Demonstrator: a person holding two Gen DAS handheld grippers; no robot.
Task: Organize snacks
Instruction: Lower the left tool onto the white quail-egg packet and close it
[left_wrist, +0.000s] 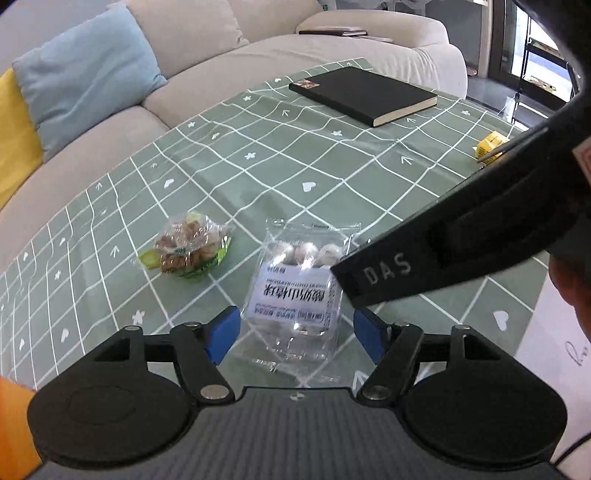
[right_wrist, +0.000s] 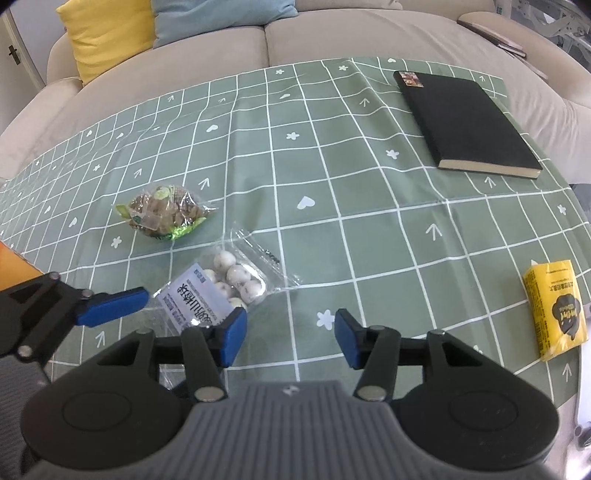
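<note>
On a sofa-side table spread with a green checked cloth (right_wrist: 332, 177), two hand-held grippers are hovering over a clear packet of white coated balls (left_wrist: 295, 291), which is lying flat near the front edge. The left gripper (left_wrist: 295, 338) is standing wide open with the packet's near end between its blue pads (left_wrist: 223, 338), which are not pressing on it, so the packet looks to be resting on the cloth rather than held. The right gripper (right_wrist: 290, 338) is sitting about half open just beside the packet, with only bare cloth between its fingers and nothing in its grasp.

Just beside the packet, farther from the edge, a second bag of brown snacks in green-trimmed wrap (right_wrist: 164, 214) is lying on its own. A yellow packet (right_wrist: 556, 304) is sitting well apart at the right edge (whether it counts among the snacks is hard to say), and a black notebook (right_wrist: 465, 122) is occupying the far corner.

Judging by this layout, the tidying is looking partly done at best: two packets are lying near each other, no container is showing, and the yellow one is remaining apart.
</note>
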